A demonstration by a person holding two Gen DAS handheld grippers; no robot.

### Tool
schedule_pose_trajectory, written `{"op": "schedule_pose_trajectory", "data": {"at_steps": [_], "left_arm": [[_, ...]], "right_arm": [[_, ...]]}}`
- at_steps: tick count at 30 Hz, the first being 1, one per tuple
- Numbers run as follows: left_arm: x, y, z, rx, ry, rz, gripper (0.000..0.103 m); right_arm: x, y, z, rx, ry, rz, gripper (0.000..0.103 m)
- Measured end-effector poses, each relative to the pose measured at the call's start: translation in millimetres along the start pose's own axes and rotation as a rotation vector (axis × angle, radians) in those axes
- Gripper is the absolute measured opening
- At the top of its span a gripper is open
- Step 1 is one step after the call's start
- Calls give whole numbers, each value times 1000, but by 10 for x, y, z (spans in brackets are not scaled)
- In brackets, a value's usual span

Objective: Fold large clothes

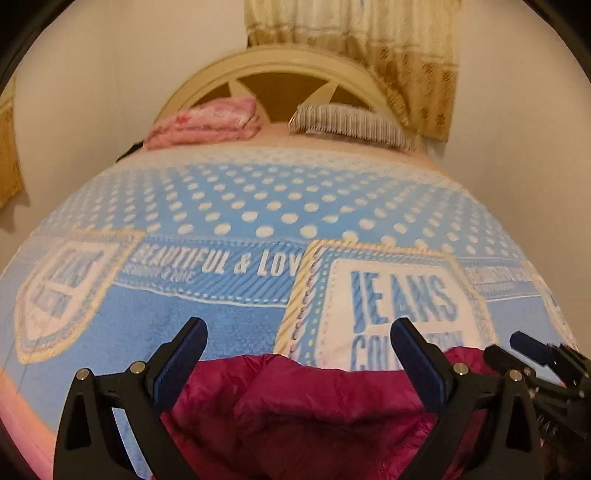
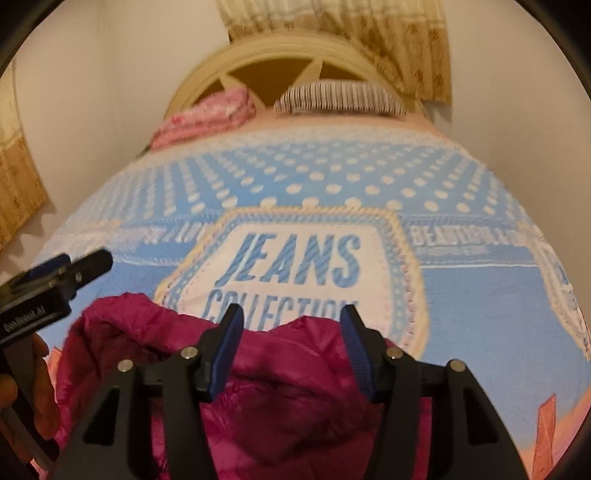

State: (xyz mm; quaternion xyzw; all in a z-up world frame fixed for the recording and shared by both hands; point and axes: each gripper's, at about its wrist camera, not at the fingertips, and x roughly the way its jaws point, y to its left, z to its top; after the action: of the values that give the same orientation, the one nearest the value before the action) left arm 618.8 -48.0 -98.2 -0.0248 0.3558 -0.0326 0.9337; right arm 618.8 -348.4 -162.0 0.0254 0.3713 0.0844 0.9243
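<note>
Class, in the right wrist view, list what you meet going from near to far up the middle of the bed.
Magenta jacket → JEANS patch → polka-dot band → striped pillow → headboard → curtain.

Left wrist view low and close over the magenta garment (image 1: 314,413), facing the headboard (image 1: 273,70), right wrist view alongside, same direction, both sharing the blue blanket (image 2: 480,295), the garment, each other's gripper at the edge.
</note>
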Motion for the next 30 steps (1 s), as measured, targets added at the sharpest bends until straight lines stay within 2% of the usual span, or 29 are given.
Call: {"op": "schedule_pose_trajectory", "data": {"at_steps": [2,5,8,14,23,30], "left_arm": [[298,3,-166,22,122,94,100],[477,10,-505,73,222,198,100],[472,65,-698,57,215,185,100],[567,43,-797,45,194,173,100],[605,125,-823,7,199,139,102],[611,106,-839,16,198,150,102]], "right_arm": [[184,37,-30,-2,57,-6,57],[279,57,-177,-22,96,1,57],[323,79,-337,-63,116,-9,57],[408,-22,-581,-61,126,-17,57],[507,-4,-677,-65,115,-28,60],[548,35,-683,-88,116,-59,61]]}}
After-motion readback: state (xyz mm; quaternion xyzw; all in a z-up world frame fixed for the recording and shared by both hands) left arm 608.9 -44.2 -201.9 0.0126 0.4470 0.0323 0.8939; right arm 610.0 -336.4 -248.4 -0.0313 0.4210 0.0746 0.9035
